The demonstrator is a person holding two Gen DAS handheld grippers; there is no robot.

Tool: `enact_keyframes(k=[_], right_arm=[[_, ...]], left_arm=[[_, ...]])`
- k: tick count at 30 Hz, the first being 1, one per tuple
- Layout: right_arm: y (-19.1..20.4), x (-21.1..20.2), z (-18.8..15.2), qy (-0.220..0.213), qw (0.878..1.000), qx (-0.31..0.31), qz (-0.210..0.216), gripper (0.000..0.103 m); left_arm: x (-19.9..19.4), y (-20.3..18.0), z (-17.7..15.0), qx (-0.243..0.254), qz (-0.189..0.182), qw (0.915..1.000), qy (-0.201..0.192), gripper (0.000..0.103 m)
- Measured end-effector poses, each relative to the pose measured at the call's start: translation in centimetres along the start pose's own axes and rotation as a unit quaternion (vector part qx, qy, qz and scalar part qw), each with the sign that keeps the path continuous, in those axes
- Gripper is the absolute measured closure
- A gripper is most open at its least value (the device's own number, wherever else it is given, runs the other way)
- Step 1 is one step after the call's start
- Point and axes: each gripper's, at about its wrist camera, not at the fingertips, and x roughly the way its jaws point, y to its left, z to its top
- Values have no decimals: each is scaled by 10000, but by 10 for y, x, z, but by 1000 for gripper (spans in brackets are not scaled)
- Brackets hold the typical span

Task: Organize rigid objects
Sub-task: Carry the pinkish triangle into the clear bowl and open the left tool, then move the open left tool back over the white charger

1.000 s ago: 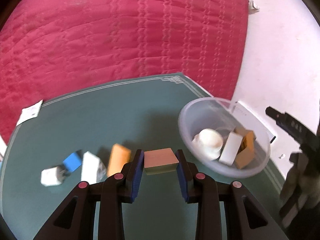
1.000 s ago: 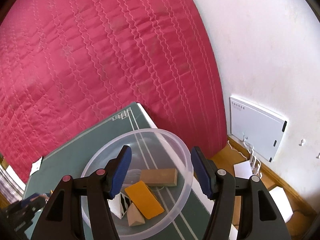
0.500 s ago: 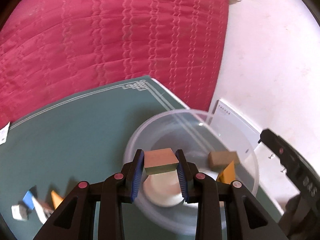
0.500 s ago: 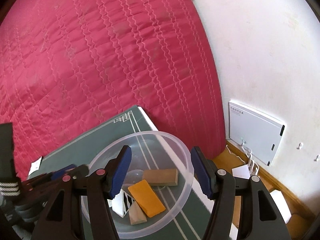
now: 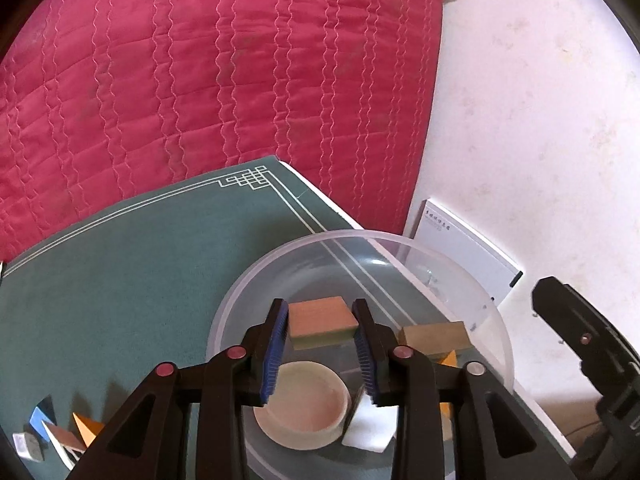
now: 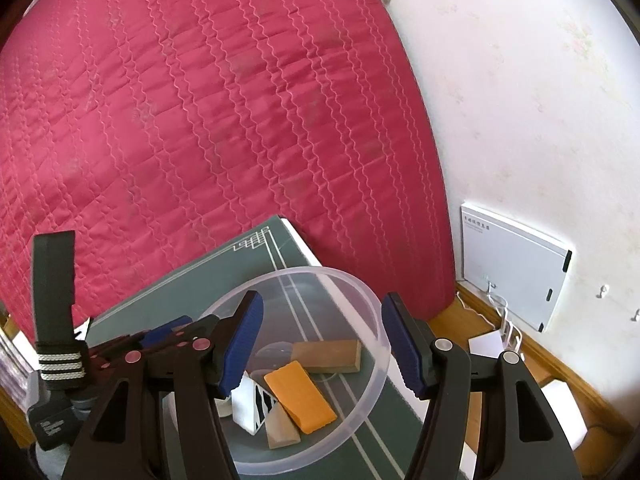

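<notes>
My left gripper (image 5: pixel 322 334) is shut on a tan wooden block (image 5: pixel 321 322) and holds it above the clear plastic bowl (image 5: pixel 486 300). Inside the bowl lie a round cream dish (image 5: pixel 302 404), a brown block (image 5: pixel 434 338), a white block (image 5: pixel 370 426) and an orange piece (image 5: pixel 448 360). My right gripper (image 6: pixel 322 344) is open and empty above the same bowl (image 6: pixel 372 344), over an orange block (image 6: pixel 300 396), a brown block (image 6: pixel 328 356), a striped white block (image 6: pixel 250 400) and a tan wedge (image 6: pixel 280 426). The left gripper (image 6: pixel 160 340) shows at the left of the right wrist view.
The bowl stands on a green mat (image 5: pixel 120 280) near its right corner. Several small blocks (image 5: pixel 60 436) lie at the mat's near left. A red quilted bed (image 5: pixel 200 80) lies beyond. A white wall box (image 6: pixel 516 268) sits by the white wall on the right.
My left gripper has carried the tan block from the mat's left side to above the bowl, and moved closer over it. The right gripper has stayed open and nearly still.
</notes>
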Motion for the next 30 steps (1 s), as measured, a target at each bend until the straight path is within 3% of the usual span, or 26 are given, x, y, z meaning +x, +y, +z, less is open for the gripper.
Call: enact_keyframes(k=[1,2,10,22,30], right_arm=[[0,0,0,1,10000,0,0,40],[0,0,0,0,10000,6,-1,40],[0,-1,1,12,10000,7,-17,40],[3,4,-3,39,9999,-107,43,40],[15,1,-11,4,9992,-381,132,40]], left_arm=[[1,1,-1,-29,33,10000,6,39],[1,3,-1,-78,92,9999,-34,31],[-6,18,-3,-192,303,9993,-107,30],[-27,46,-10,-391,572,9974,-174,19],[-47,77,-23,-586,857,9944,-197,17]])
